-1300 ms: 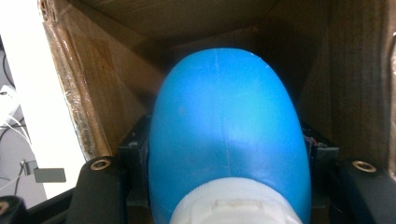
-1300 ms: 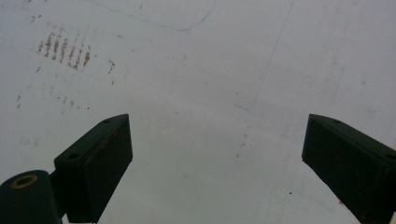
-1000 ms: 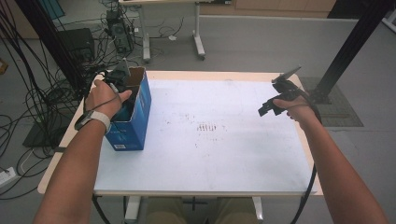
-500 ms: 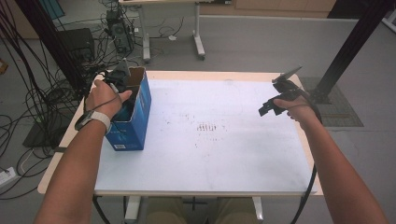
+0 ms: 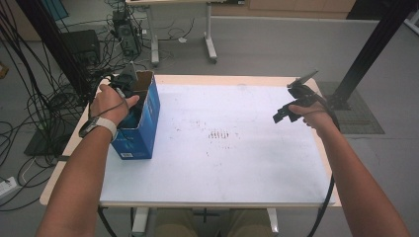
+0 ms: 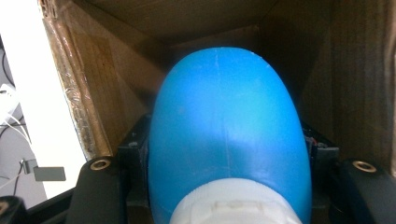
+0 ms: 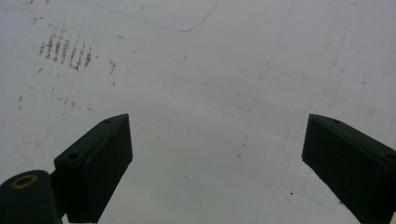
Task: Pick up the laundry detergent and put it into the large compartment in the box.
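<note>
Table [image 5: 257,163] bare, so I work in the box [image 5: 141,133] at nine o'clock. My left gripper [image 5: 129,90] reaches inside, pinching the blue bottle [image 6: 229,140] there. Right gripper [image 7: 219,163], spread wide, idles at three o'clock.

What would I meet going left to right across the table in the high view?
Left hand with the left gripper → blue cardboard box → white table with brown scuff marks → right gripper → right hand.

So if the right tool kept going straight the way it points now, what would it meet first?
Most likely the bare white tabletop: the right tool, jaws wide apart, faces it with nothing between; its height above the table is unclear.
</note>
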Tool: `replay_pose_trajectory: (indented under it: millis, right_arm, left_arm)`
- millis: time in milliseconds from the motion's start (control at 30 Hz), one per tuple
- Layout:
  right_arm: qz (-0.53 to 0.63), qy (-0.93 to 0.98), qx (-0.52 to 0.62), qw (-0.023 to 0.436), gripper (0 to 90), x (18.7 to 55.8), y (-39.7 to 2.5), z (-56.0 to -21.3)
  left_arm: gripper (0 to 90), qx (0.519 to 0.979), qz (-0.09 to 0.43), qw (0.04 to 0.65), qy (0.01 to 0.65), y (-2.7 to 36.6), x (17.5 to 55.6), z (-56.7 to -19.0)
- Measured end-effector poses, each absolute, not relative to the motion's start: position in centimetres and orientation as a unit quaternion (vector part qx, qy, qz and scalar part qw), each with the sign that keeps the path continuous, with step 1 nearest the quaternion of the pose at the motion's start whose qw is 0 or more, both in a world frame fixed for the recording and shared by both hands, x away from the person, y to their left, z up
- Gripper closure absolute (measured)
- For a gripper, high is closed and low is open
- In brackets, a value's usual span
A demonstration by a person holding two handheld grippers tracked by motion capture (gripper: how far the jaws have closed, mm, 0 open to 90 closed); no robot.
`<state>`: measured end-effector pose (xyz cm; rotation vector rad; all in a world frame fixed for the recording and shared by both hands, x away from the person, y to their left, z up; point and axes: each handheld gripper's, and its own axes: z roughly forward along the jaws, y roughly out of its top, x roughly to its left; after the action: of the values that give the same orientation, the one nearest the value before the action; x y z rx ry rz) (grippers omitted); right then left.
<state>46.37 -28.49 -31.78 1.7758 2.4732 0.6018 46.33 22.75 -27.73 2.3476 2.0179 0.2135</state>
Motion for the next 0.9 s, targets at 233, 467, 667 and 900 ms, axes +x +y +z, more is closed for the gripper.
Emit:
replay_pose_trajectory:
  millis: [233, 467, 667, 900]
  right_arm:
    - [0.194, 0.797, 0.572, 0.019, 8.4, 46.38, -28.48, -31.75]
    - [0.194, 0.797, 0.571, 0.020, 8.4, 46.40, -28.52, -31.78]
    - [0.193, 0.798, 0.570, 0.019, 8.4, 46.44, -28.46, -31.80]
    - [0.195, 0.798, 0.570, 0.021, 8.4, 46.44, -28.51, -31.78]
  left_arm:
    - [37.2, 0.757, 0.068, 0.018, 0.650, 22.73, 46.34, -27.72]
    - [37.2, 0.757, 0.068, 0.019, 0.650, 22.81, 46.32, -27.73]
    - [37.2, 0.757, 0.068, 0.017, 0.649, 22.73, 46.34, -27.72]
    - [37.1, 0.757, 0.069, 0.018, 0.649, 22.72, 46.33, -27.74]
